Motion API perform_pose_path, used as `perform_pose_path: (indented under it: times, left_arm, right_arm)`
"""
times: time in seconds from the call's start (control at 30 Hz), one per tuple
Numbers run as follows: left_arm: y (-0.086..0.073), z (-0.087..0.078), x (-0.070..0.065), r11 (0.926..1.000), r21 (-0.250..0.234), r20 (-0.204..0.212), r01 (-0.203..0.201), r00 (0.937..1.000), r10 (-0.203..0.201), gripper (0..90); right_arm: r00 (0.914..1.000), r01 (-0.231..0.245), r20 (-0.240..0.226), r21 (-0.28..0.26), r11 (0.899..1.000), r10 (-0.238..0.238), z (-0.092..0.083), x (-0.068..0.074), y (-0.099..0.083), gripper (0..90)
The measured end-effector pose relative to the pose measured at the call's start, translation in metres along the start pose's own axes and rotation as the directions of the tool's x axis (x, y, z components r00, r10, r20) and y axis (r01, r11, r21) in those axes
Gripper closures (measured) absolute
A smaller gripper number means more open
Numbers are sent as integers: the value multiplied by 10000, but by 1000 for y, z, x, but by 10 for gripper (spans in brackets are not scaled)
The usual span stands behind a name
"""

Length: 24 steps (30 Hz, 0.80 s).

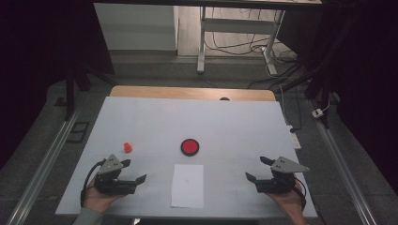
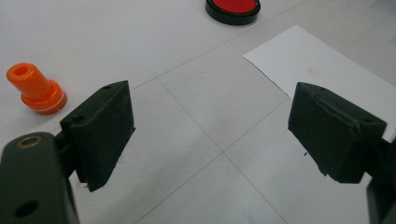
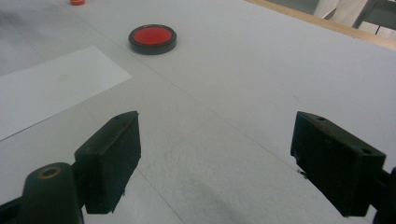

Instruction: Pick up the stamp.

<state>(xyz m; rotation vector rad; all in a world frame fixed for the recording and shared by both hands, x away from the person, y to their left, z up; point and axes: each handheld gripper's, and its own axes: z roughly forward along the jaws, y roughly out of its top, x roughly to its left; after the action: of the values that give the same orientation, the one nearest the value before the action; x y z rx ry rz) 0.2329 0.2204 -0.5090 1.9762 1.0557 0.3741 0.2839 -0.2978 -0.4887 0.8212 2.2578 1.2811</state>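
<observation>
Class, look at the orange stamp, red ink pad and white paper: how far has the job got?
Done: nothing visible; the paper looks almost blank. In hand: nothing; the left hand-held gripper and right hand-held gripper are open and empty. Left: the orange stamp stands untouched beside the ink pad.

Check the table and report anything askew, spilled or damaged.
Nothing stands out. The orange stamp stands upright, the red ink pad sits flat, and the paper lies flat and square to the table edge. No spills or visible damage. Both grippers, left and right, are open and empty.
</observation>
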Motion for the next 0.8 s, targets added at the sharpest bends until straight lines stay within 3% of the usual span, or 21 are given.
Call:
perform_pose_path:
  times: [0.17,0.4,0.8]
  left_arm:
    - [0,1,-1,9999,140,-103,-78,9999,80,136]
    - [-1,0,-3,9998,-16,69,-222,9997,222,132]
    - [1,-3,-6,9992,-289,51,-291,9996,292,149]
  right_arm:
    - [9998,-130,-122,53,9999,131,0,-3,-3,199]
    - [9999,107,-32,81,9999,-107,-1,2,-1,208]
    - [9999,71,81,1,10000,-71,-5,4,-3,220]
